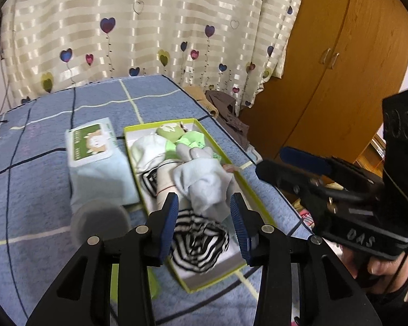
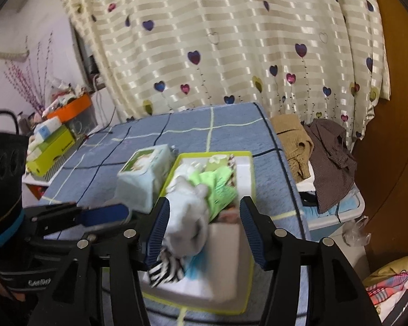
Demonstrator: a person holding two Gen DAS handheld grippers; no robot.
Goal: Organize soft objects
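A yellow-rimmed box [image 1: 232,163] on the blue checked bed [image 1: 40,190] holds rolled socks [image 1: 201,182]. Beside the box lies a packaged pale-blue pair [image 1: 95,163]. Left tongs [image 1: 204,203] and right tongs [image 2: 204,212] hover above the box, apart and empty. A heart-print curtain [image 1: 149,27] hangs behind the box.

Both tools are built alike: black angular frames with triangular cut-outs, silver round screws at the pivots, and two black fingers faced with ribbed dark-blue pads. The left gripper [image 1: 204,225] is seen from its own camera, framing the box [image 1: 258,206]; right of the box the right gripper [image 1: 291,163] is seen from the side, with raised lettering moulded on its black body and a camera block topped by round recesses. A dark sleeve is worn on the right hand [image 1: 386,266]. In the other view a light-blue band is wrapped around the left tool's body, left of the box.
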